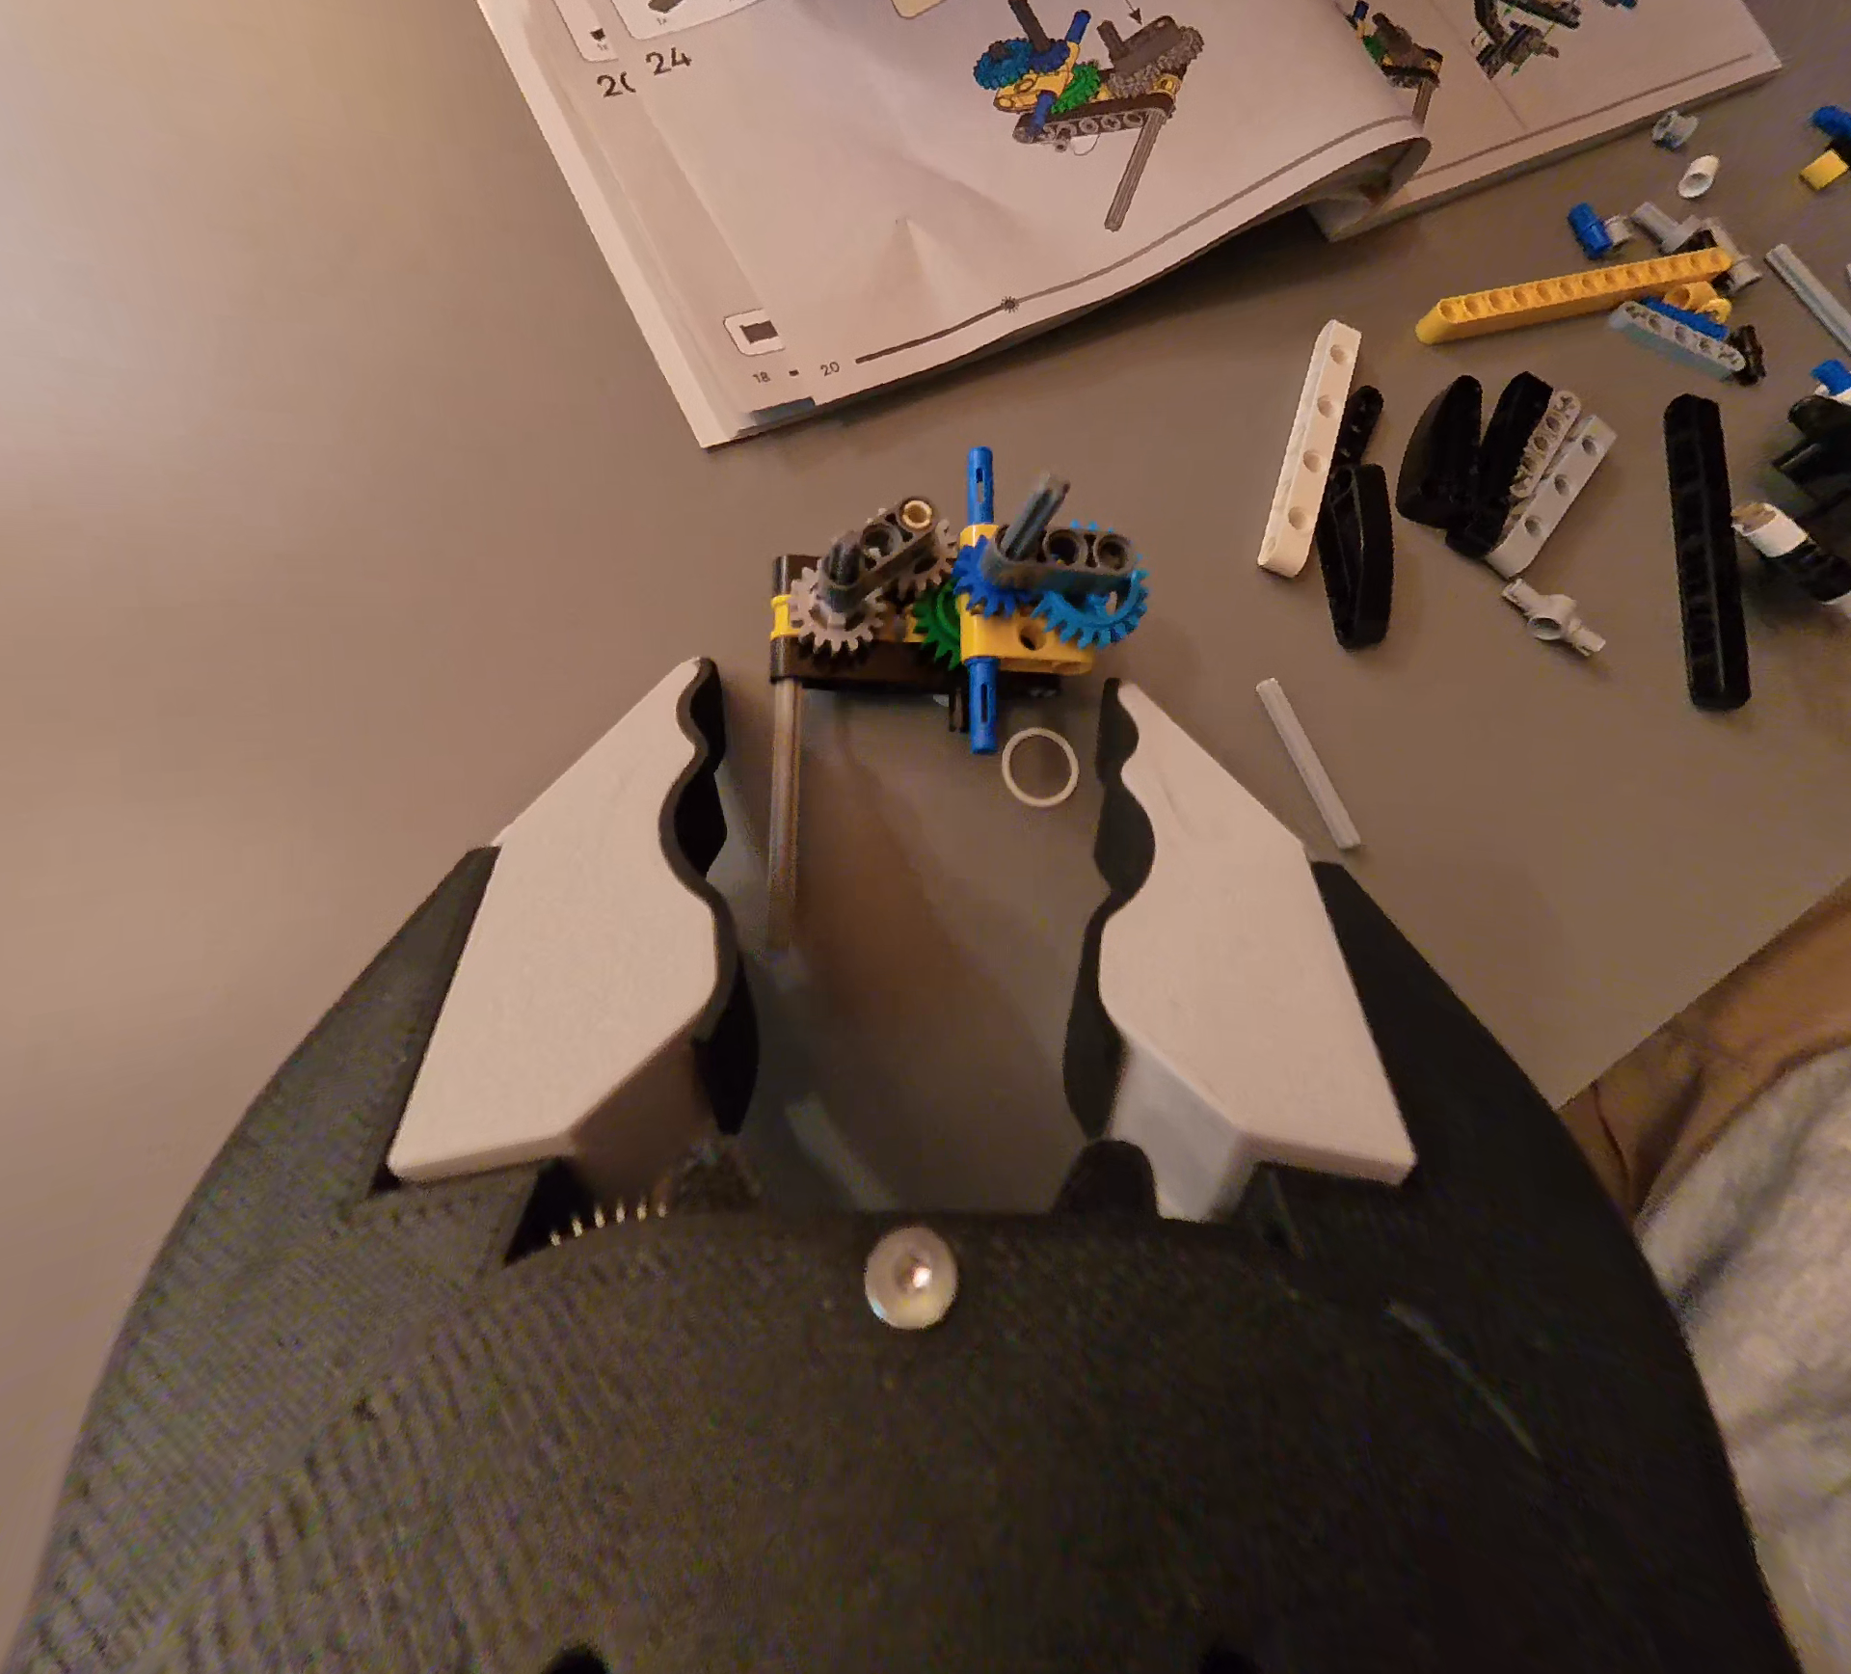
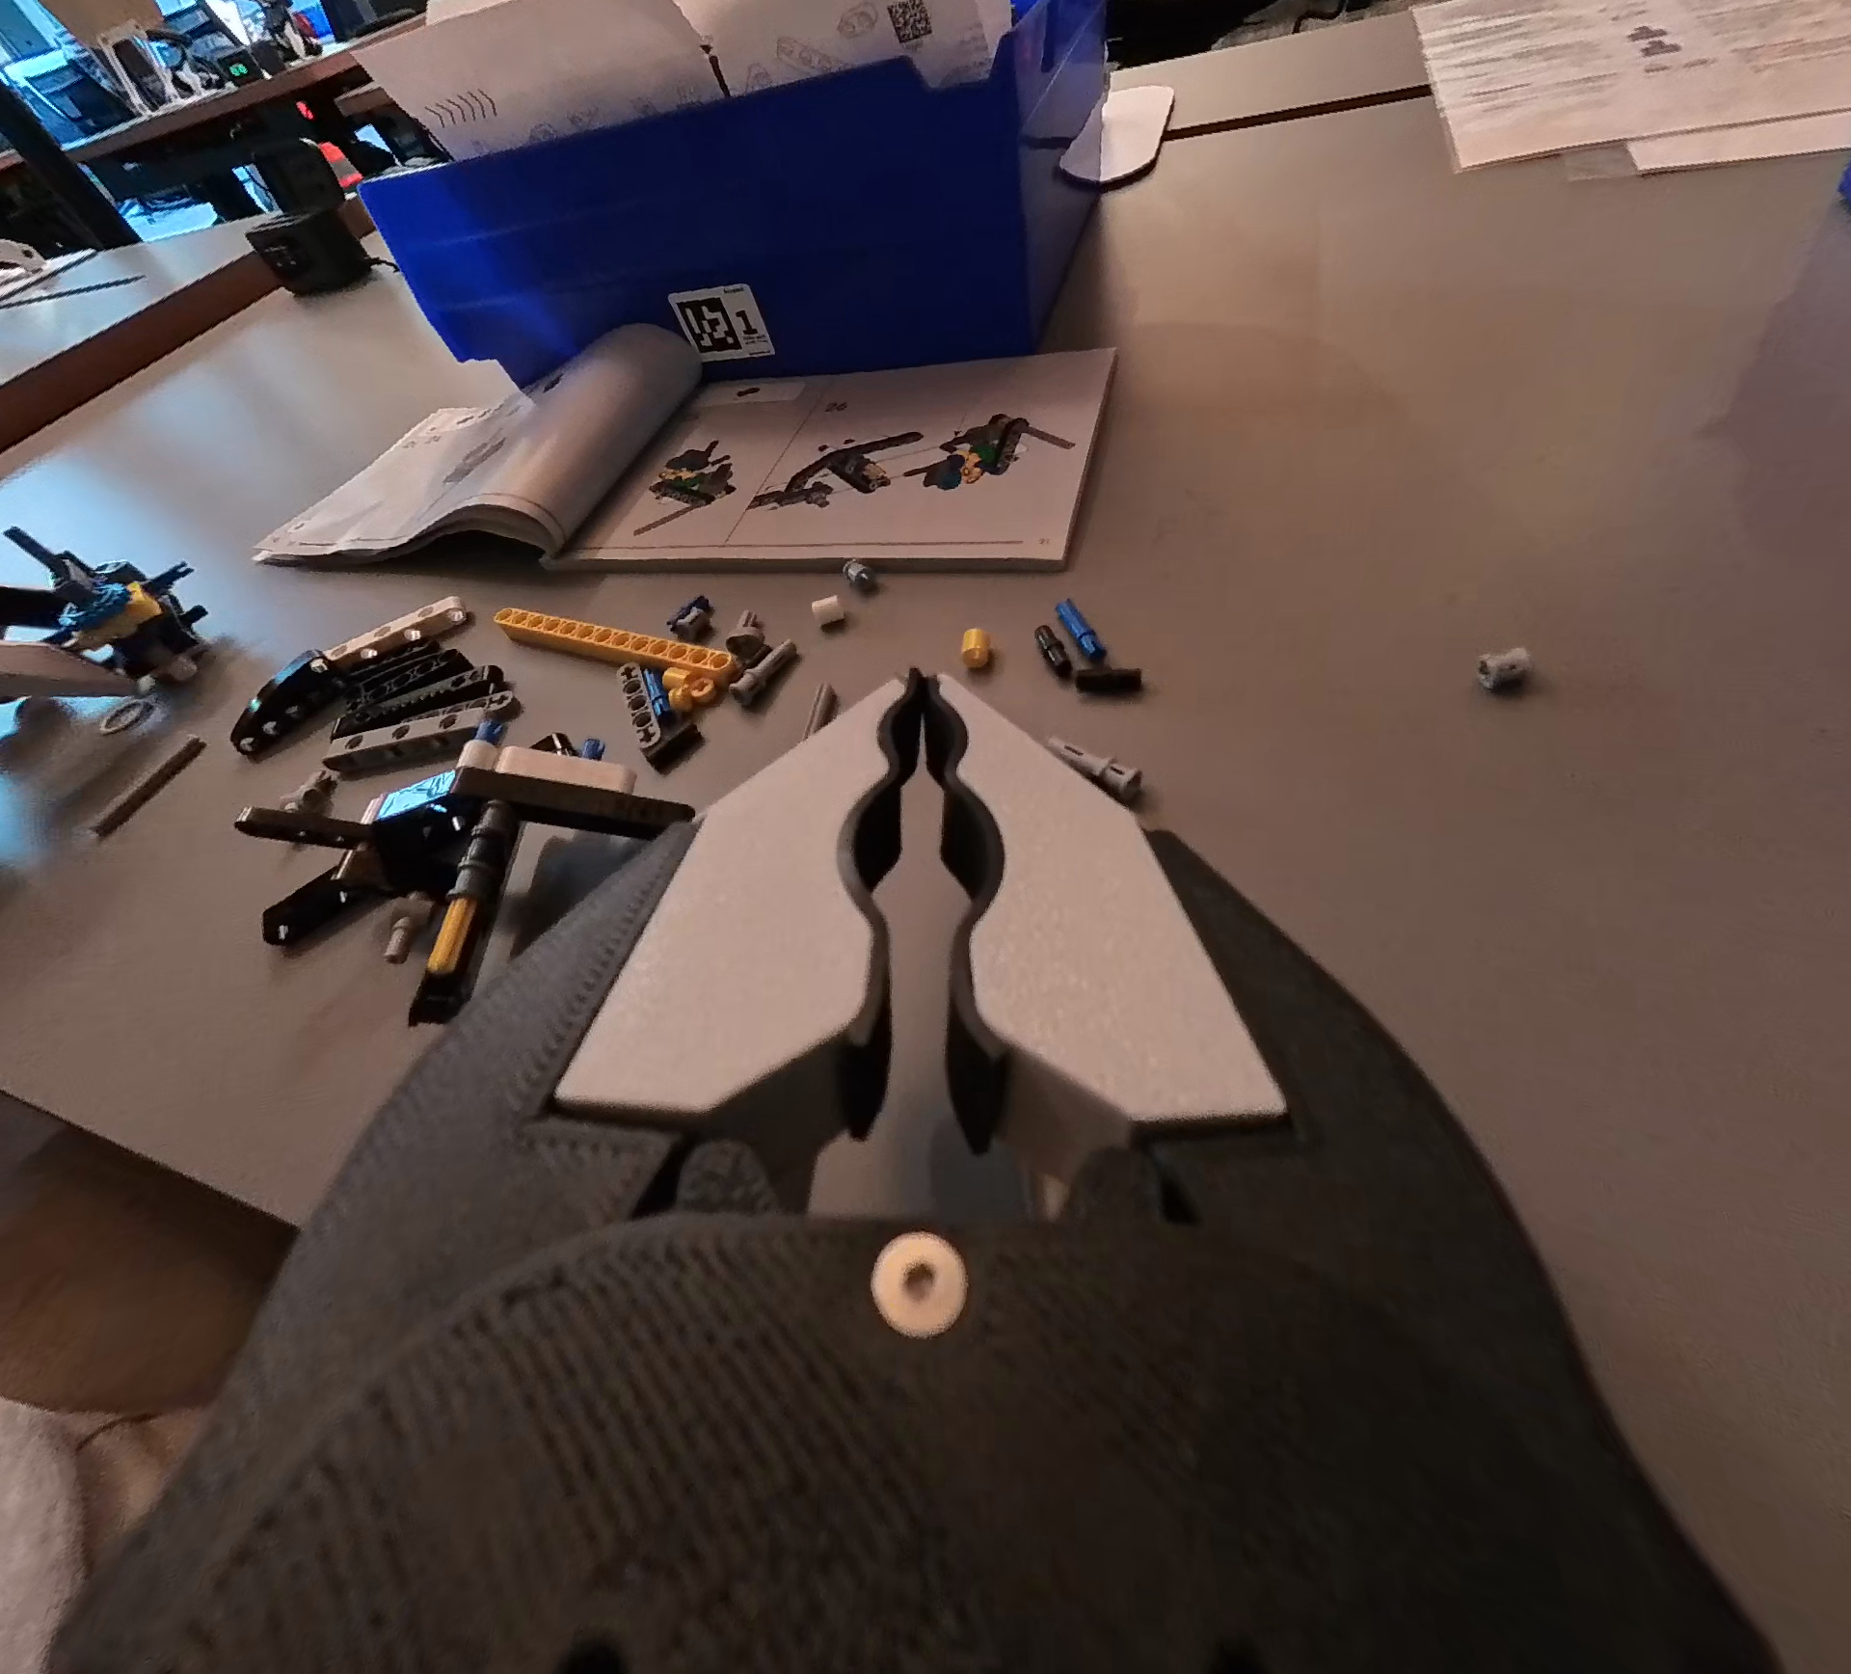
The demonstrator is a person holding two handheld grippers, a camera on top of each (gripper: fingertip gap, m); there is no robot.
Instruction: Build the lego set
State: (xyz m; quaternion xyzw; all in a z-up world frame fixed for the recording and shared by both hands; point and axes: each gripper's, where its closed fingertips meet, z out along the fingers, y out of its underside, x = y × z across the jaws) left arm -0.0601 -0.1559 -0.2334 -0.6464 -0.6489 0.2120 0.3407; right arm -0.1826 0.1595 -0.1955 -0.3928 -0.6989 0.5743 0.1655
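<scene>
The left tool (image 1: pixel 906 704) hangs released over the desk (image 1: pixel 300 524), the gear assembly (image 1: pixel 952 594) at its 12 o'clock. The right tool (image 2: pixel 919 684) is clenched, empty, loose parts (image 2: pixel 601 639) toward 10 o'clock. Best to grip the assembly by its black base, sparing the gears.

left gripper (image 1: pixel 906 704) spread wide just before the gear assembly (image 1: pixel 957 599) on the grey table (image 1: pixel 300 424)

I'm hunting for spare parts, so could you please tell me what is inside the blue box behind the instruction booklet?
White paper sheets stick up out of the blue box. Its wall hides anything lower down, so loose parts inside cannot be confirmed.
</scene>
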